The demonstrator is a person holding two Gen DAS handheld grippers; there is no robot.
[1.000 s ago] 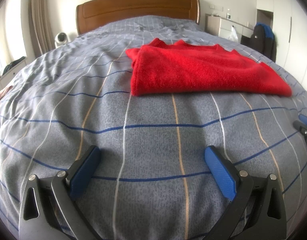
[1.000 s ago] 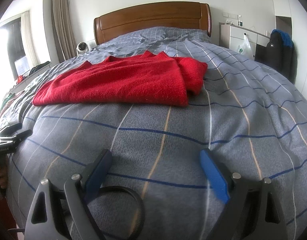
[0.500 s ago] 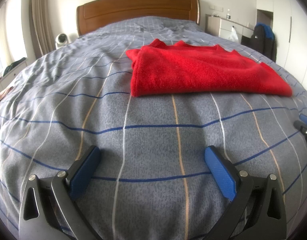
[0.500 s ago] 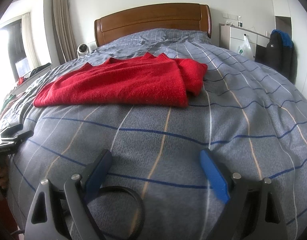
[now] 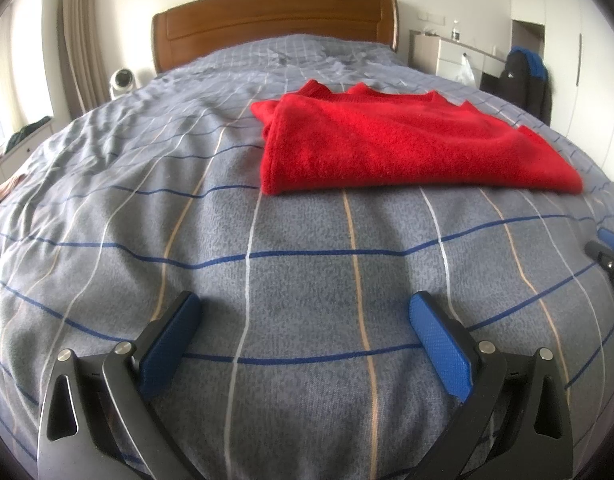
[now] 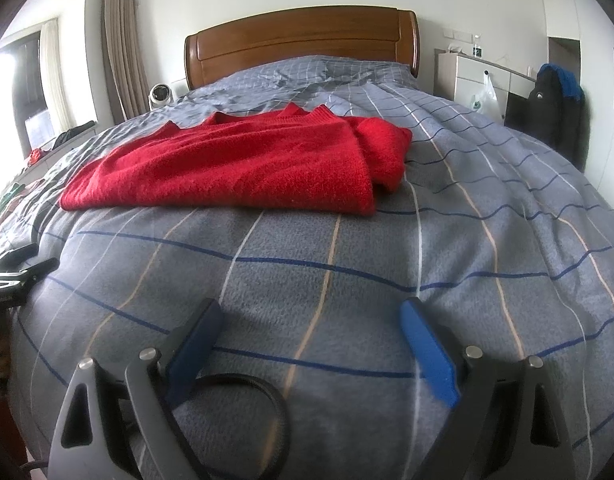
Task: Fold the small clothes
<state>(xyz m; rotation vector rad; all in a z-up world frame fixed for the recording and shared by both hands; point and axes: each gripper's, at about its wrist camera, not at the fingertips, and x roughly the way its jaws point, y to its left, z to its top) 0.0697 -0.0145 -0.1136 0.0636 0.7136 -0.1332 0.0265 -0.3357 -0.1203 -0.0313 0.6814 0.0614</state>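
Both jaws short of sweater.

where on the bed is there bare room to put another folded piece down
Bare duvet lies between the red sweater and both open grippers, left gripper and right gripper. More lies between sweater and headboard. Only the sweater's patch is taken.

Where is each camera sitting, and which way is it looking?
Left wrist: on the left tongs, low over the bed, facing the headboard; its open tongs show.
Right wrist: on the right tongs, facing the same way; open tongs and a black cable show.
Both see the red sweater and each other's tongs at the edge.
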